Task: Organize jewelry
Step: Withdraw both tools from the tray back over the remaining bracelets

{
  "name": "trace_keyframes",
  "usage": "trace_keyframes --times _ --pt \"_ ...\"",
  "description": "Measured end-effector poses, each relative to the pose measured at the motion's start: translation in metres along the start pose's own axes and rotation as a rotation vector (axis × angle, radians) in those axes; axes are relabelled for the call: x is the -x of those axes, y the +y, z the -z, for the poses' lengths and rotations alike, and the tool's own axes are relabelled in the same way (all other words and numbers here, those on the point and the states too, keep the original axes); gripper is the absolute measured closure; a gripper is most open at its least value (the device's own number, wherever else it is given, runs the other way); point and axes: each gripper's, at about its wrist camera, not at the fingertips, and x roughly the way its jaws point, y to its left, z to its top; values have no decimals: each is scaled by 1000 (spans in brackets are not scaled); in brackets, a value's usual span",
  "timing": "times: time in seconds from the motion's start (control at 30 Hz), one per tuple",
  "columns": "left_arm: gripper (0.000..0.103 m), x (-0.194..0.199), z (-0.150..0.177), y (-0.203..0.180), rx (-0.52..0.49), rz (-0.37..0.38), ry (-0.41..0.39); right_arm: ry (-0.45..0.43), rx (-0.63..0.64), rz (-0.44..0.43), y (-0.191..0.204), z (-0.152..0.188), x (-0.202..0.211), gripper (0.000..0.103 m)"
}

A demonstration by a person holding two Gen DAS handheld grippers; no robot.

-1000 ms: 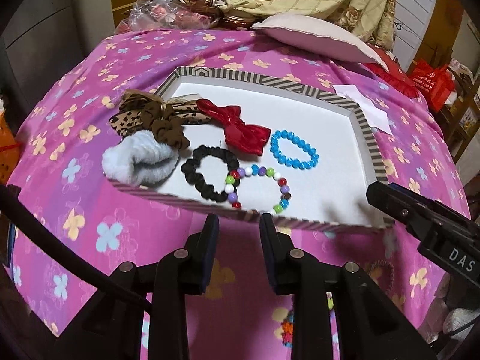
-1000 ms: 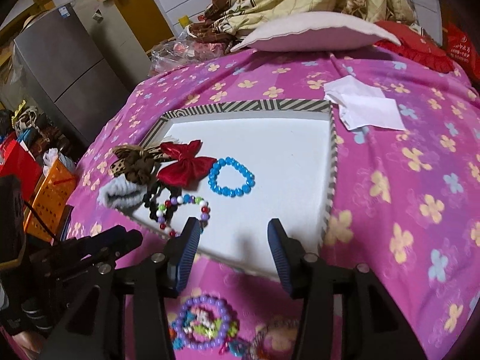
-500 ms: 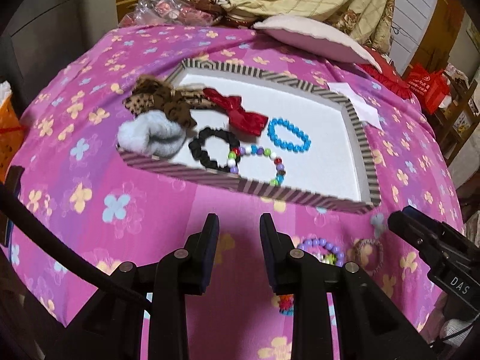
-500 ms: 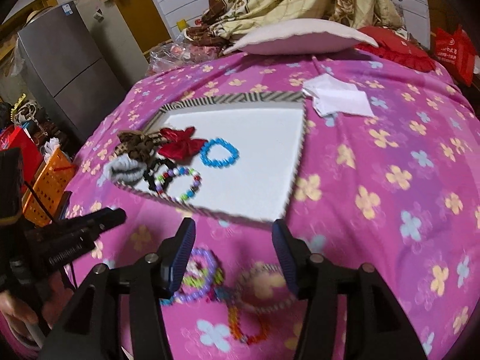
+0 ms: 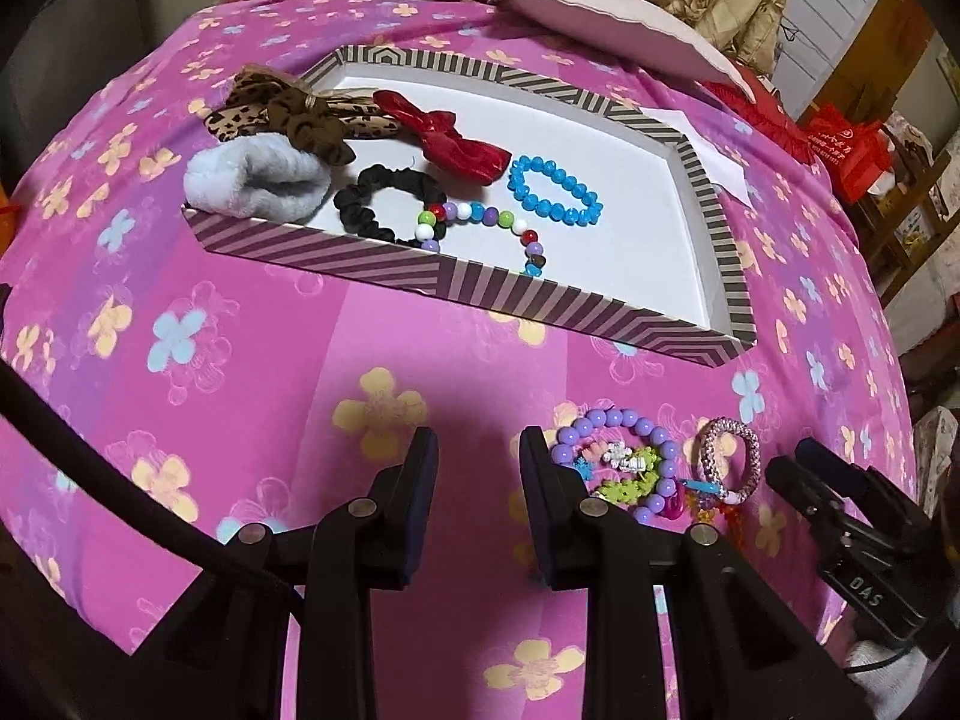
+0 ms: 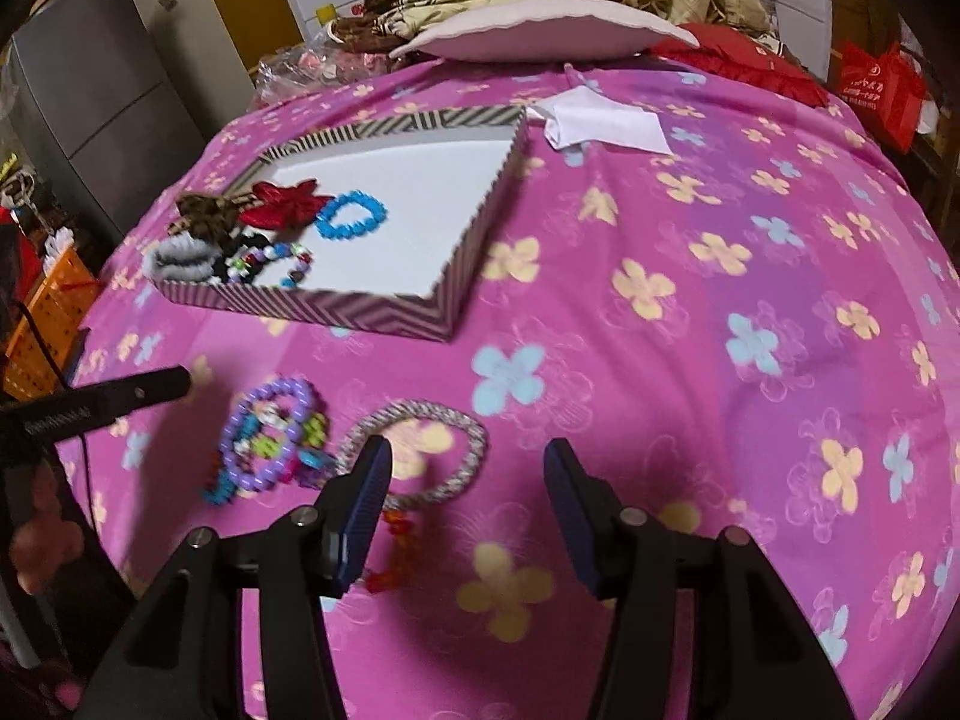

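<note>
A striped tray (image 5: 384,258) (image 6: 336,306) lies on the pink flowered bedspread. It holds a blue bead bracelet (image 5: 553,191) (image 6: 351,216), a multicolour bead bracelet (image 5: 480,222), a black scrunchie (image 5: 384,204), a red bow (image 5: 450,135), a leopard bow (image 5: 282,111) and a grey scrunchie (image 5: 258,186). Outside the tray lie a purple bead bracelet (image 5: 618,462) (image 6: 270,432) and a pink-white braided bracelet (image 5: 729,459) (image 6: 420,450). My left gripper (image 5: 474,474) is open and empty, left of the purple bracelet. My right gripper (image 6: 468,486) is open and empty, just over the braided bracelet's near edge.
A white paper (image 6: 606,120) lies right of the tray. A pale pillow (image 6: 540,30) and bedding are at the back. An orange crate (image 6: 42,324) and a grey fridge (image 6: 90,102) stand left of the bed. Orange-red beads (image 6: 396,546) lie near the right gripper.
Both grippers have pulled back from the tray toward the near edge. The loose bracelets on the bedspread have come into view. Both stay open.
</note>
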Motion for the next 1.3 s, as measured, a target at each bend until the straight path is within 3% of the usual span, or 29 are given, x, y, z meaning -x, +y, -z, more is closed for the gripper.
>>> trace_keyframes --times 1.3 --pt "53 28 9 -20 -56 -23 -77 -57 -19 -39 12 -3 29 47"
